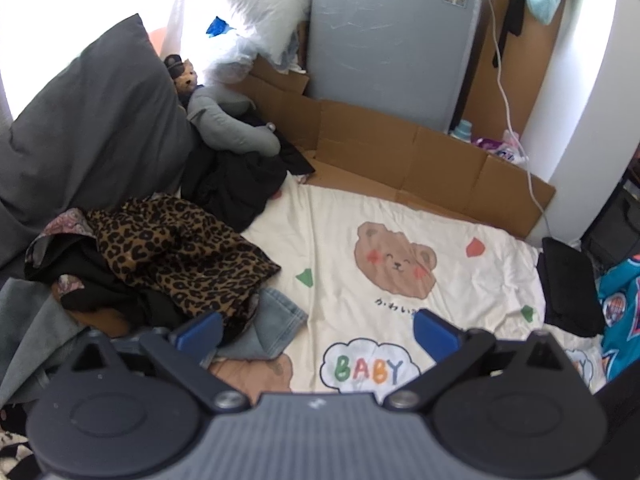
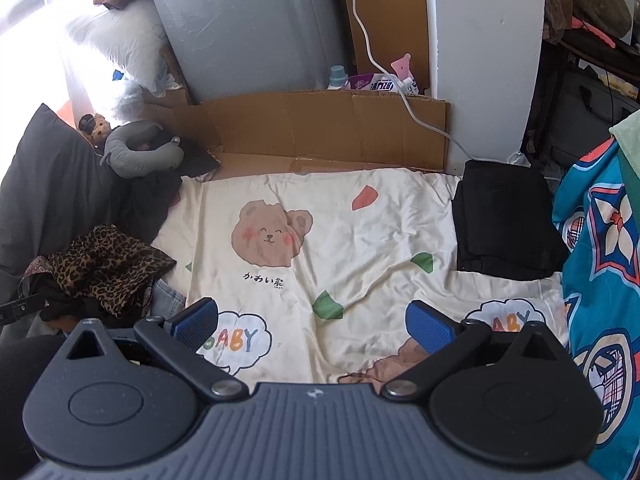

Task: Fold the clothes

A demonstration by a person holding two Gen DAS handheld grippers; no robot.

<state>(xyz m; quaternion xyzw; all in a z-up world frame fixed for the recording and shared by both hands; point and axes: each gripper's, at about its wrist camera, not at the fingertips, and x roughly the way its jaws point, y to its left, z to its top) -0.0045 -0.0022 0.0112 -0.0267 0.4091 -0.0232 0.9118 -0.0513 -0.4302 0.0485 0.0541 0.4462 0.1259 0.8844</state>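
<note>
Both grippers' fingers spread, empty; I'd pinch the leopard garment by one edge, clear of the pile.

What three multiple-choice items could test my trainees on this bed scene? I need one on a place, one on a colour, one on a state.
1. Where does the leopard-print garment lie?
A. left pile
B. on the cardboard
C. beside the folded stack

2. What colour is the folded garment at the sheet's right edge?
A. white
B. black
C. red

3. How stand both grippers?
A. shut on cloth
B. shut, empty
C. open, empty

Answers: 1 A, it tops the heap left of the bear sheet; 2 B, it reads plain black; 3 C, left gripper and right gripper hold nothing.
</note>
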